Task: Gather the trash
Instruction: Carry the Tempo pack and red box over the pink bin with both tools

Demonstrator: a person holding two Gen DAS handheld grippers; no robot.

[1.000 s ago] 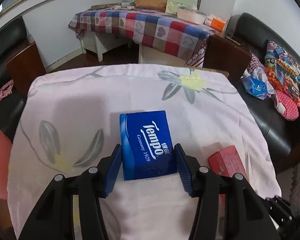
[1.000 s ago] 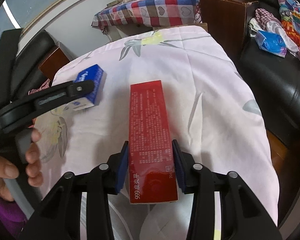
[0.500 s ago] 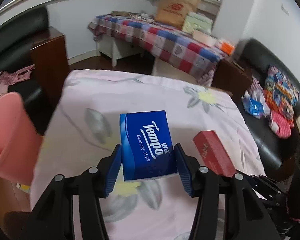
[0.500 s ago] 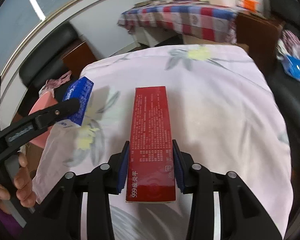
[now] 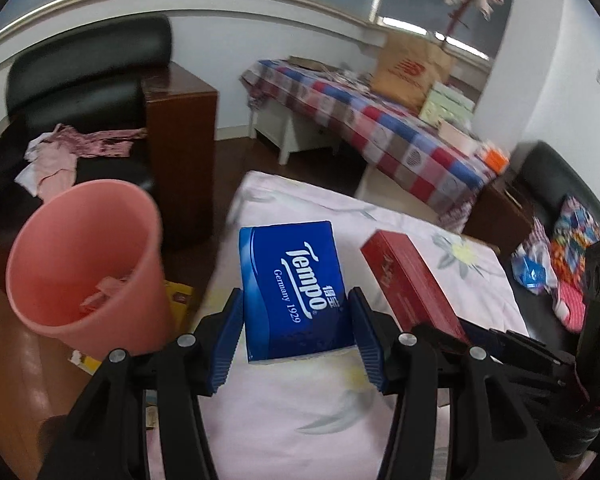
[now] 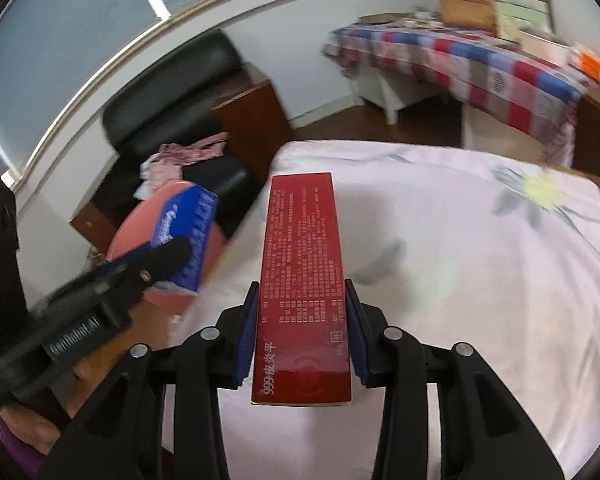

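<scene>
1. Far off to the left of our left jaws sits the pink bin [image 5: 82, 260], open mouth tilted our way, with some crumpled scraps at the bottom. It stands on the wooden floor, just beside the edge of the table.
2. Behind the bin there's a black armchair [image 5: 88, 76] with pink clothes [image 5: 66, 152] dumped on the seat.
3. Our left gripper [image 5: 296, 334] is clenched on the blue Tempo tissue pack [image 5: 294, 290]. Both blue pads are pressed against its long sides, and the pack sticks out forward from the jaws, label facing up.
4. Under and ahead of both jaws is the floral pink tablecloth [image 6: 480, 260]. Neither item touches it, as far as we can tell.
5. Just right of the left jaws is the red box [image 6: 302, 280], grasped by our right gripper [image 6: 302, 336]. It's squeezed between the pads near its rear end, and most of its length pokes out forward, printed side up.
6. Well beyond the jaws, up and to the right, there's a table with a checkered cloth [image 5: 384, 136] and a brown paper bag [image 5: 410, 68] on it.
</scene>
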